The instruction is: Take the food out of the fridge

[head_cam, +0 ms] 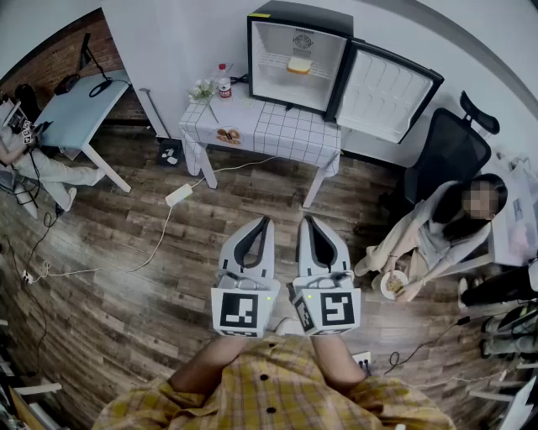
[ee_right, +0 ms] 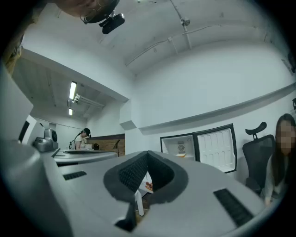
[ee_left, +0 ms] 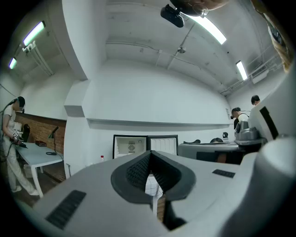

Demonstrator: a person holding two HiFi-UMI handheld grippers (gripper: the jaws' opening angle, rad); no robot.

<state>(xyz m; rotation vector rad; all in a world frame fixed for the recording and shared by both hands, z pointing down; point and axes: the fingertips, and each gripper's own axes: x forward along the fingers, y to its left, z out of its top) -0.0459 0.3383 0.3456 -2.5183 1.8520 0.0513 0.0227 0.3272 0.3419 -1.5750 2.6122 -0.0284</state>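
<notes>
- The floor (head_cam: 109,285) is laid in dark wood planks, faintly glossy.
- The table (head_cam: 286,134) is covered with white grid-printed cloth.
- The fridge (head_cam: 298,15) is cased in glossy black and lined with smooth white plastic.
- The left gripper (head_cam: 262,221) and right gripper (head_cam: 309,221) are shelled in matt grey plastic; the pads (ee_left: 135,172) are faced with a dark, ribbed, rubbery material.
- The shirt (head_cam: 269,399) is made of yellow checked cloth.

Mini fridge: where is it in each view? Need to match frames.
Head view: mini fridge at top centre.
Left gripper view: mini fridge just left of centre.
Right gripper view: mini fridge right of centre.
Shared landmark: its open door, on its right side in all three.
</notes>
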